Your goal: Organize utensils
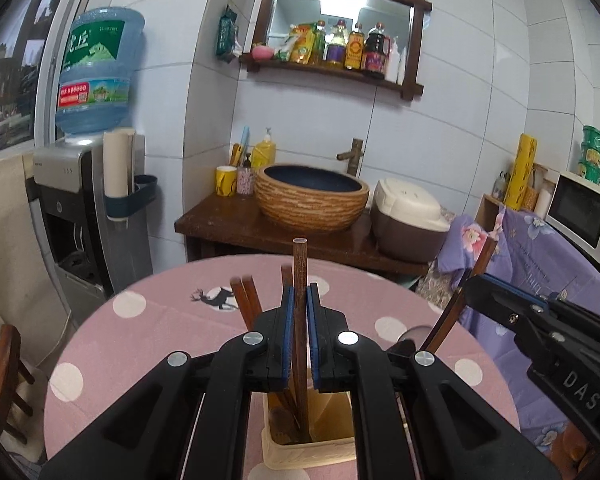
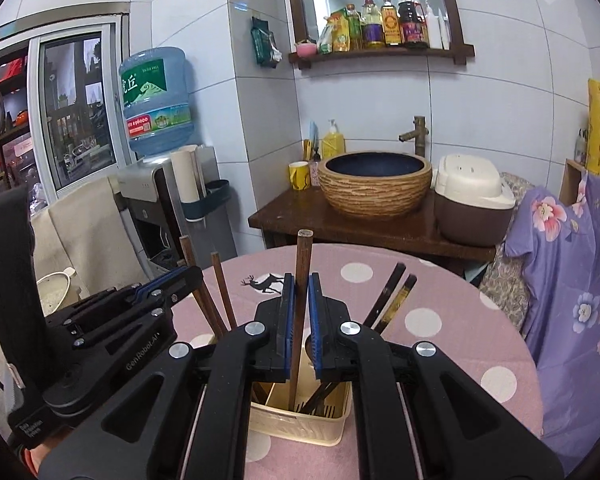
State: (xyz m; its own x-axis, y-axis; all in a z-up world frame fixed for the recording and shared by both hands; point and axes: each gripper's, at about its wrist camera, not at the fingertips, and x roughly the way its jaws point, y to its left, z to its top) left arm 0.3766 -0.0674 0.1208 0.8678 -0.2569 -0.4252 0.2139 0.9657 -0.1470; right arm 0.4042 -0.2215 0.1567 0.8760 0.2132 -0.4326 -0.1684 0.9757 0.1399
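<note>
A cream utensil holder point(image 1: 308, 452) stands on the pink dotted table point(image 1: 140, 344); it also shows in the right wrist view point(image 2: 300, 424). My left gripper point(image 1: 300, 296) is shut on an upright brown chopstick point(image 1: 300, 264) whose lower end is inside the holder. My right gripper point(image 2: 300, 284) is shut on another brown chopstick point(image 2: 303, 256), also standing in the holder. Other brown chopsticks point(image 1: 246, 300) lean in the holder's left part. Dark chopsticks point(image 2: 392, 296) lean to the right. Each gripper appears in the other's view, the right one point(image 1: 476, 284) and the left one point(image 2: 188, 274).
Behind the table is a wooden counter point(image 2: 380, 228) with a woven basin point(image 2: 374, 182), a rice cooker point(image 2: 474, 204) and a yellow mug point(image 2: 298, 174). A water dispenser point(image 1: 88, 208) stands left. A purple floral cloth point(image 2: 572, 260) covers furniture on the right, by a microwave point(image 1: 584, 216).
</note>
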